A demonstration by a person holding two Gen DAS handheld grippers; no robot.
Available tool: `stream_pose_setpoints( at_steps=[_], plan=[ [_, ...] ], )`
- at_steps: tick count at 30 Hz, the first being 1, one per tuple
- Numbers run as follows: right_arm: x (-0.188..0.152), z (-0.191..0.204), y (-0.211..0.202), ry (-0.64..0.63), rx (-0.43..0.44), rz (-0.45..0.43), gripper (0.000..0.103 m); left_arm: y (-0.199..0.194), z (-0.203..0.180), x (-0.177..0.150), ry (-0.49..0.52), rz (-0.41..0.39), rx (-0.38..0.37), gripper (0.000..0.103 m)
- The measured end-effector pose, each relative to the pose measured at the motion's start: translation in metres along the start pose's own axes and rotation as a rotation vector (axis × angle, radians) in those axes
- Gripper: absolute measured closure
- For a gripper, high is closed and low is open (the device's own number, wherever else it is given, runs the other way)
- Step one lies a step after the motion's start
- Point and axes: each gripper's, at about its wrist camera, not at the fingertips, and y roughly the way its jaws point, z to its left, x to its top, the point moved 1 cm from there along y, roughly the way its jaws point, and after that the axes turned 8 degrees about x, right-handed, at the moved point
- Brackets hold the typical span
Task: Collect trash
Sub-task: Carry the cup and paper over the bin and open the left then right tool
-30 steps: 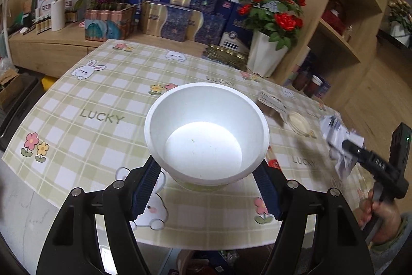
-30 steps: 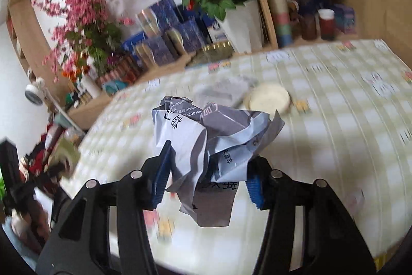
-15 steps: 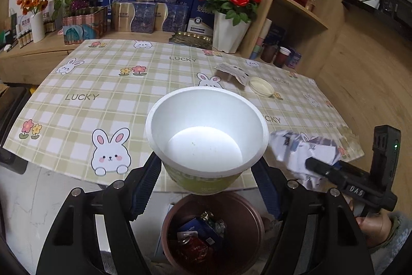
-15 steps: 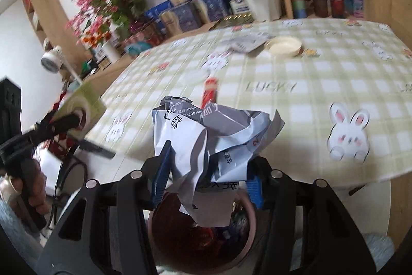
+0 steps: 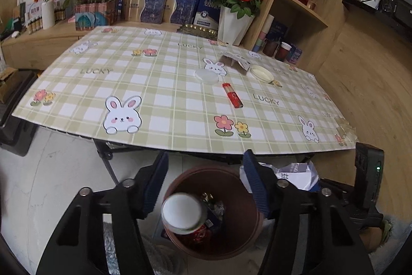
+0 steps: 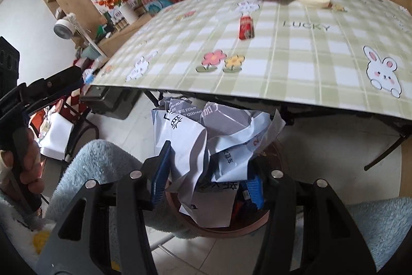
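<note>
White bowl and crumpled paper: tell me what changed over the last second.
The left tool carried the white bowl off the table and released it; it now sits in the brown bin, and the jaws are closing, empty. The right tool brought the crumpled paper over the bin, still gripped. The red tube and cream lid stayed put.
</note>
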Motion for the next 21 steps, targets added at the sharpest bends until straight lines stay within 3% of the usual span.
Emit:
stream_pose_setpoints(
  at_steps=[13,21],
  plan=[
    [0.006,-0.001,0.001,0.002,0.0,0.002,0.048,-0.003,-0.001,0.004,-0.009,-0.016,0.019,0.048],
    [0.007,-0.001,0.008,-0.001,0.013,0.022,0.035,0.0,0.004,0.002,-0.017,-0.007,0.045,0.037]
  ],
)
